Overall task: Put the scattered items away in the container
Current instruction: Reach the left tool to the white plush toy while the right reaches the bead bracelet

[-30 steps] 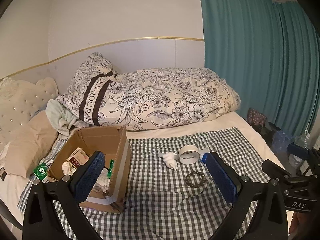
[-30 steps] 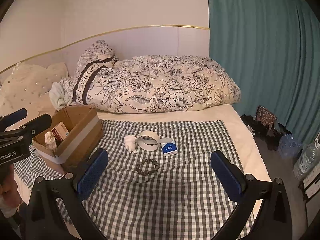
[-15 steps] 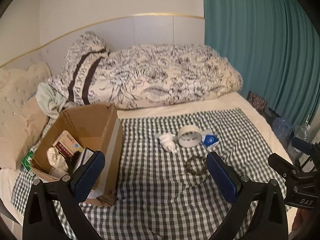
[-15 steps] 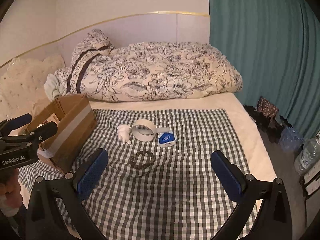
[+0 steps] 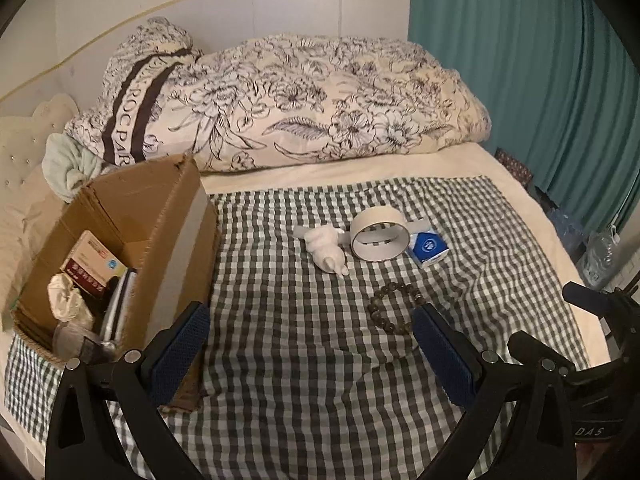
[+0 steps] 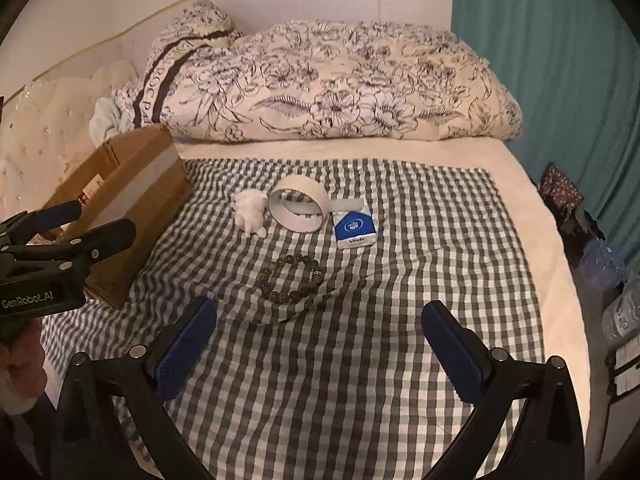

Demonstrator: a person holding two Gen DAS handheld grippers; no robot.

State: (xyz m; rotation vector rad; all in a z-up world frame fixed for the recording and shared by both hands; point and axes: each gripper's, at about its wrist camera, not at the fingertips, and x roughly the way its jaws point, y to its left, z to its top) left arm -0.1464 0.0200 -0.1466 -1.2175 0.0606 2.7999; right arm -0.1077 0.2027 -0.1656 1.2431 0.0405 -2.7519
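Four items (image 6: 355, 228), one box (image 5: 168, 216).

This is a bedroom in a home: a bed (image 6: 532, 248) is filling the room, with a flower-printed duvet (image 6: 340, 84) lying bunched at its far side against a padded wall panel (image 5: 280, 12). Teal curtains (image 5: 532, 72) are hanging on the right, and a tufted headboard (image 6: 44, 140) is showing on the left.

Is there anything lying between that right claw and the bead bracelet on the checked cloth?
Nothing visible does. Only bare checked cloth lies between the open right claw and the bead bracelet; the tape roll and tissue pack sit beyond it.
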